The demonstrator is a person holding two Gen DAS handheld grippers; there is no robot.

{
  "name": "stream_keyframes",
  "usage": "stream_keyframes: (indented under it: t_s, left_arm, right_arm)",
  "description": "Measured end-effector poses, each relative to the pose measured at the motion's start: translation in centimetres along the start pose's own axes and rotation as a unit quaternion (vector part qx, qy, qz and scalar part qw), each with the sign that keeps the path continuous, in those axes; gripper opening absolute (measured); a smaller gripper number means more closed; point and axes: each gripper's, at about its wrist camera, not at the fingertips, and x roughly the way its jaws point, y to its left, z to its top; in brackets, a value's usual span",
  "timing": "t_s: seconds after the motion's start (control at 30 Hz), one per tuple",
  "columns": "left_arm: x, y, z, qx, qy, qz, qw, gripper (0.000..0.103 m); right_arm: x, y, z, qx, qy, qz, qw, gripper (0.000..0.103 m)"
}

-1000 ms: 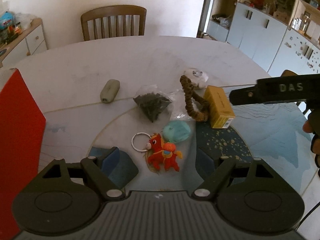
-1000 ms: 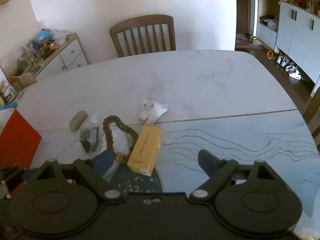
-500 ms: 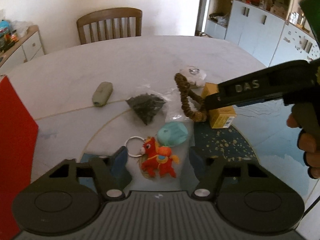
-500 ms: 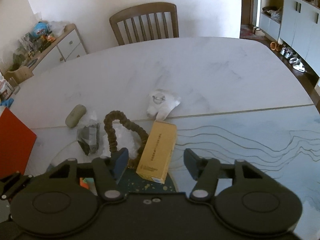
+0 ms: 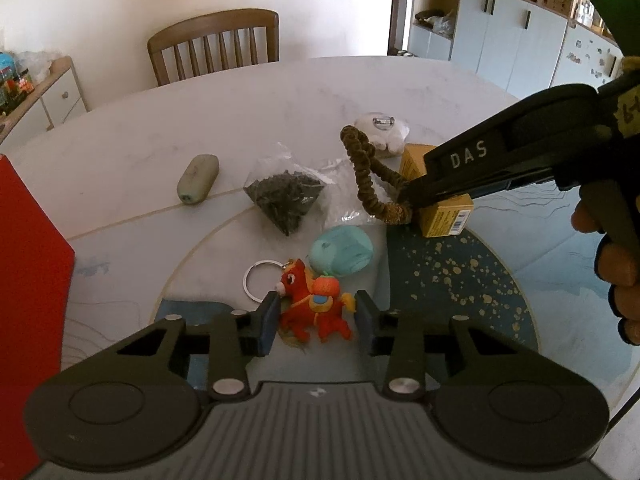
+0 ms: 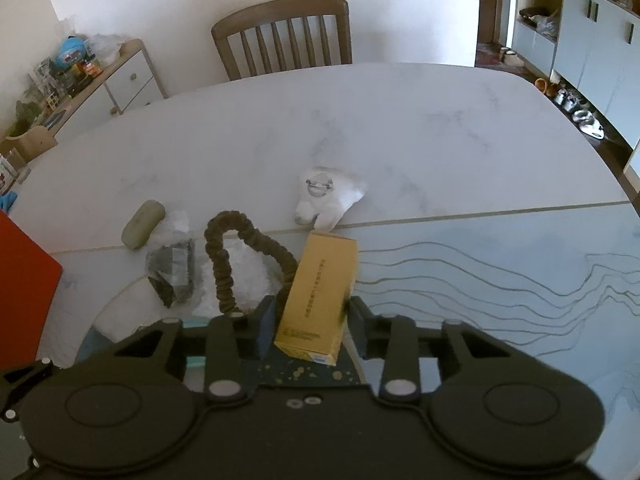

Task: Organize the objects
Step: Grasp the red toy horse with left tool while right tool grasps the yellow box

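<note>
In the left wrist view, a red plush horse keychain [image 5: 314,308] lies on the table between the pads of my left gripper [image 5: 316,320], which close in on its sides. In the right wrist view, a yellow box [image 6: 320,300] sits between the pads of my right gripper [image 6: 310,326], which press on its near end. The box [image 5: 440,208] and the right gripper's fingers [image 5: 460,176] also show in the left wrist view. A brown scrunchie [image 6: 240,256] leans beside the box.
A teal pouch [image 5: 342,250], a bag of dark bits [image 5: 284,200], a grey-green case [image 5: 198,178] and a white plush [image 6: 328,196] lie on the table [image 6: 400,128]. A red box [image 5: 28,272] stands at the left. A chair [image 6: 284,36] is beyond.
Both grippers have closed from wide open. The left moved down around the red horse. The right moved forward around the yellow box.
</note>
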Motion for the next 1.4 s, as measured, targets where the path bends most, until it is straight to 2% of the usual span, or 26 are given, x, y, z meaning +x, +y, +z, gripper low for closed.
stream_keyframes:
  t_s: [0.2, 0.63, 1.1, 1.4]
  left_arm:
    - [-0.4, 0.3, 0.0, -0.01, -0.001, -0.004, 0.9999, 0.035]
    - [-2.5, 2.0, -1.0, -0.048, -0.002, -0.029, 0.9984, 0.034]
    - [-8.8, 5.8, -0.5, -0.075, -0.043, -0.064, 0.9942, 0.034]
    - [-13.5, 9.3, 1.0, -0.068, -0.079, -0.086, 0.9908, 0.034]
  right_arm:
    - [-0.8, -0.7, -0.4, 0.017, -0.007, 0.006, 1.0, 0.029]
    - [-5.4, -1.8, -3.2, 0.037, -0.011, 0.045, 0.998, 0.028]
    - [-10.5, 1.9, -5.2, 0.022, -0.027, 0.074, 0.997, 0.028]
    - [-13.4, 5.3, -5.1, 0.017, -0.051, 0.083, 0.995, 0.028]
